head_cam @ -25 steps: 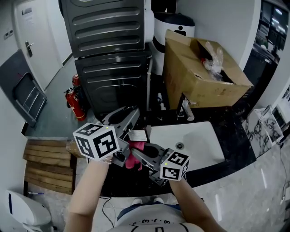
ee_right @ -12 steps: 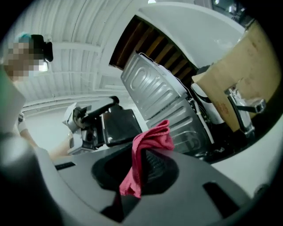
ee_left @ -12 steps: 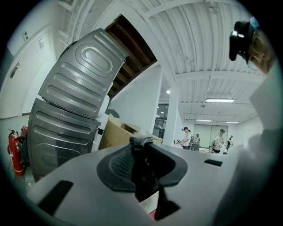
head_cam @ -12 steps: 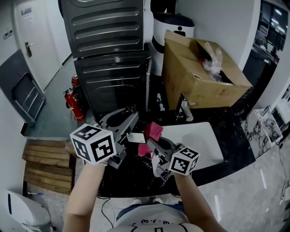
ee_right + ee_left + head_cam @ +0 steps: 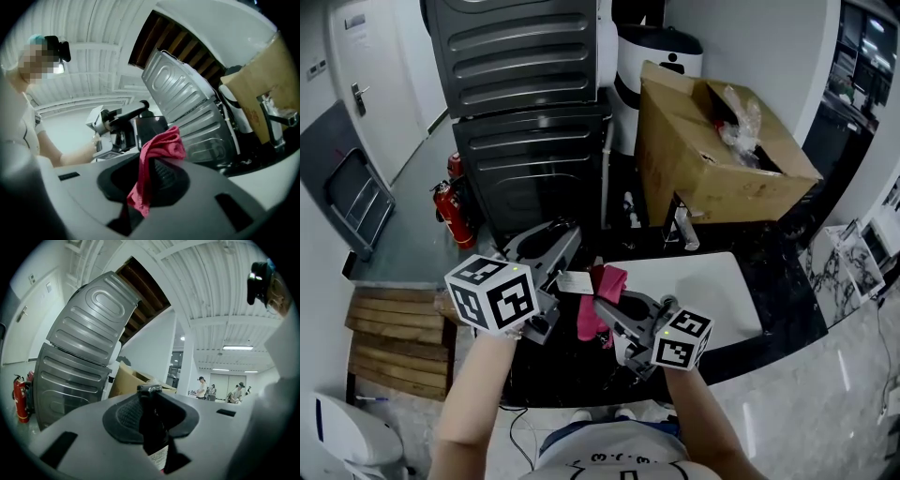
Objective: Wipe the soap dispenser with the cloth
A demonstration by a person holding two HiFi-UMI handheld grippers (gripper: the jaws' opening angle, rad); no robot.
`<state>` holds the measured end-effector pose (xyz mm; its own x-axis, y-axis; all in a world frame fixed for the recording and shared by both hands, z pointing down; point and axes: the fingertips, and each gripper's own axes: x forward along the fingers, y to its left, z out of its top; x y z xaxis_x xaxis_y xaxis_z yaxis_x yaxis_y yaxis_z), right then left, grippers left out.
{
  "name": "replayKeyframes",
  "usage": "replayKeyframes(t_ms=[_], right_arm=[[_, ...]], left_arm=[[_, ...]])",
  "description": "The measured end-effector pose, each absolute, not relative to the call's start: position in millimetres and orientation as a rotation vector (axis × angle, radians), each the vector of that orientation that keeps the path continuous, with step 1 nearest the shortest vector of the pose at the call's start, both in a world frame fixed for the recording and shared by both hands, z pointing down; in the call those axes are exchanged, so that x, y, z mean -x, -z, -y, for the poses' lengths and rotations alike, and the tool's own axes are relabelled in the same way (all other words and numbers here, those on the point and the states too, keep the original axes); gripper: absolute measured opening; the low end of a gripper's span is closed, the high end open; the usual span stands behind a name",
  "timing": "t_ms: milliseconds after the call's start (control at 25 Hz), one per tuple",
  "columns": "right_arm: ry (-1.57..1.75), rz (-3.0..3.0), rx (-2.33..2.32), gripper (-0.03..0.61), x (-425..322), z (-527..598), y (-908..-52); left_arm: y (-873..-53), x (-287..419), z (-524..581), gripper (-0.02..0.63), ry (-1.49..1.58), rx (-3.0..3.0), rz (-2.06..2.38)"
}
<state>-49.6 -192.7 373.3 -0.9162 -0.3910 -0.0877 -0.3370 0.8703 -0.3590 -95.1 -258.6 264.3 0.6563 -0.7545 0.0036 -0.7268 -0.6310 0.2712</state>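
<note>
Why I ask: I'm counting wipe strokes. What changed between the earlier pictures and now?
The right tongs, shut on the pink cloth, carried it up and right in the head view alongside the soap dispenser, then partway back down. The left tongs stayed shut on the dispenser, hardly moving. Nothing was taken or let go.

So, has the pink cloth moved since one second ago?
Yes. The cloth has shifted right and slightly up in the head view, closer to the white sink.

Cardboard box (image 5: 712, 159) on dark countertop (image 5: 783, 277)
</note>
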Motion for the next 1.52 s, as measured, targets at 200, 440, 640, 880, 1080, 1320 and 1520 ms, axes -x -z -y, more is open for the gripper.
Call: replayKeyframes(t_ms=[200, 440, 640, 880, 1080, 1320, 1520], right_arm=[[0.449, -2.964, 0.326, 0.054, 64, 162, -370], [0.417, -3.033, 0.425, 0.054, 50, 162, -379], [0.317, -2.887, 0.472, 0.054, 26, 171, -323], [0.138, -2.949, 0.528, 0.054, 39, 179, -288], [0.002, -3.214, 0.698, 0.055, 67, 190, -331], [0.005, -3.256, 0.828, 0.055, 68, 199, -348], [0.100, -3.192, 1.056, 0.055, 50, 219, -358]], left_arm=[[-282, 103, 264, 0.094, 0.132, -2.588, 1.223], [-303, 106, 259, 0.094, 0.033, -2.650, 1.314], [-331, 98, 245, 0.094, -0.111, -2.792, 1.357], [-361, 66, 221, 0.094, -0.370, -2.986, 1.359], [-385, 50, 212, 0.095, -0.598, -3.021, 1.371], [-395, 60, 209, 0.095, -0.663, -2.996, 1.417], [-401, 72, 207, 0.095, -0.567, -2.943, 1.438]])
